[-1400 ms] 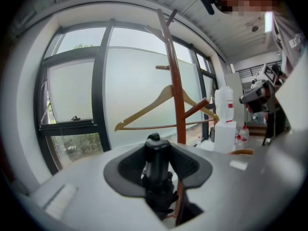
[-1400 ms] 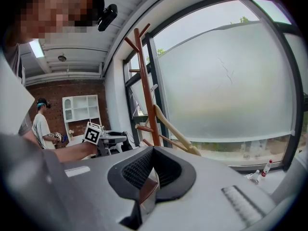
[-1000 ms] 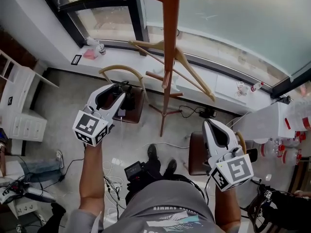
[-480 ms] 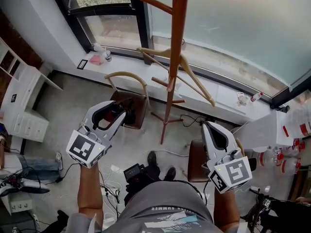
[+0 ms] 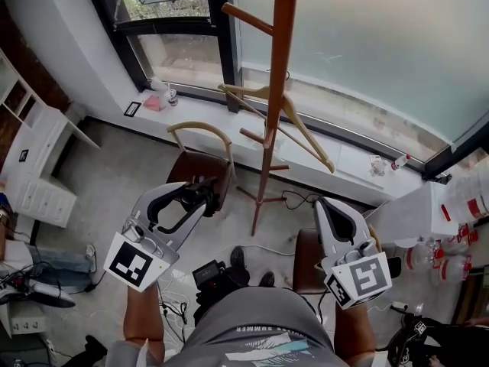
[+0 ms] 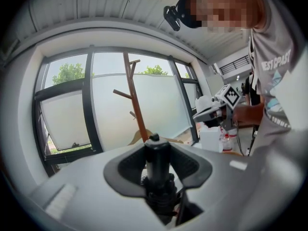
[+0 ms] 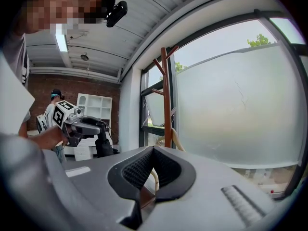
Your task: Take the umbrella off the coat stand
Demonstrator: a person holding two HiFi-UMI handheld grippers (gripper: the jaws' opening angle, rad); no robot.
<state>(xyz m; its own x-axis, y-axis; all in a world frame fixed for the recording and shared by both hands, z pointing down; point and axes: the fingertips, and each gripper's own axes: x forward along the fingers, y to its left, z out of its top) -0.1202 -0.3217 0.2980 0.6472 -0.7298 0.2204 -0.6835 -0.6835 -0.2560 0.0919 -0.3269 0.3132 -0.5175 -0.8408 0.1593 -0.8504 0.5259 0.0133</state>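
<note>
While the left gripper stands clamped on the black folded umbrella, whose stubby end pokes up between its jaws, the tall reddish-brown wooden coat stand rises ahead of it, well apart and to its right. The right gripper seems to have its jaws together at the tips with nothing between them, the stand ahead to its left.

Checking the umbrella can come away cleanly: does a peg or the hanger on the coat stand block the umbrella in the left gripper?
Nothing visible does. The left gripper is shut on the black umbrella, held to the left of the coat stand; the stand's pegs and the wooden hanger are apart from it.
</note>
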